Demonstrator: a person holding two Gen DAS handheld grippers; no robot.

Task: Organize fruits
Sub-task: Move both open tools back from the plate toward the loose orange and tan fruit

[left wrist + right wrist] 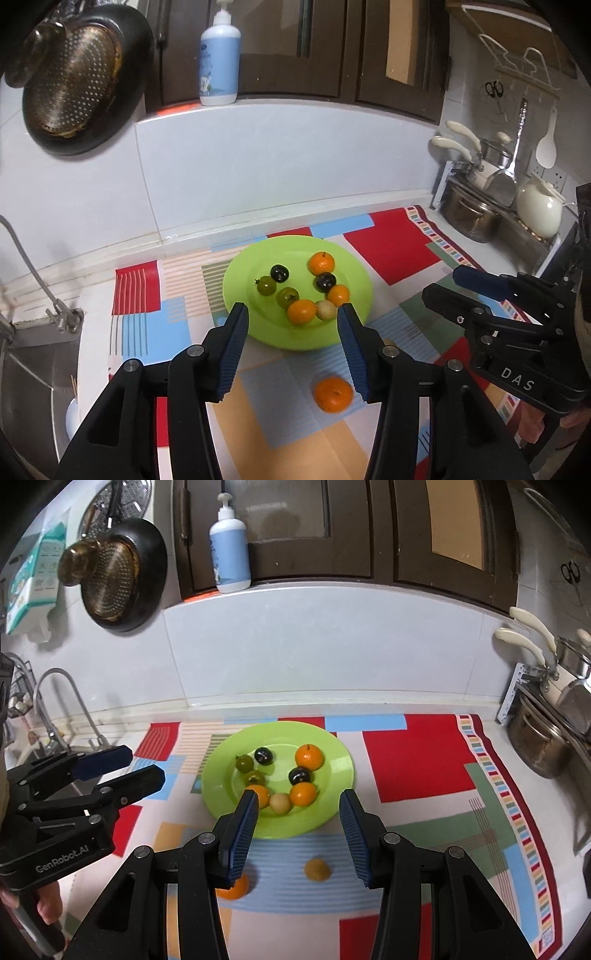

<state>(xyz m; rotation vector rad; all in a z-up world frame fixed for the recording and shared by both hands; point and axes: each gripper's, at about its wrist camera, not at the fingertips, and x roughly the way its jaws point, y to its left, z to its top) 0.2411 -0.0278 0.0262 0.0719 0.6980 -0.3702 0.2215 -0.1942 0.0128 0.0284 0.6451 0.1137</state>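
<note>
Both tools empty, fingers spread wide apart. My left tool [291, 314] hangs over the patterned mat [388, 254] on the surface; an orange [333, 393] lies loose just below and slightly right of its gap, nearest of all. My right tool [298, 800] hangs over a smaller yellowish fruit [317, 869], almost centred between its fingers, with that same orange half hidden behind its left finger. Farther on, the green plate [221, 775] holds eight fruits: orange, dark and green. Judgement: each tool drops near-straight onto its own stray; both round, so no long axis.
</note>
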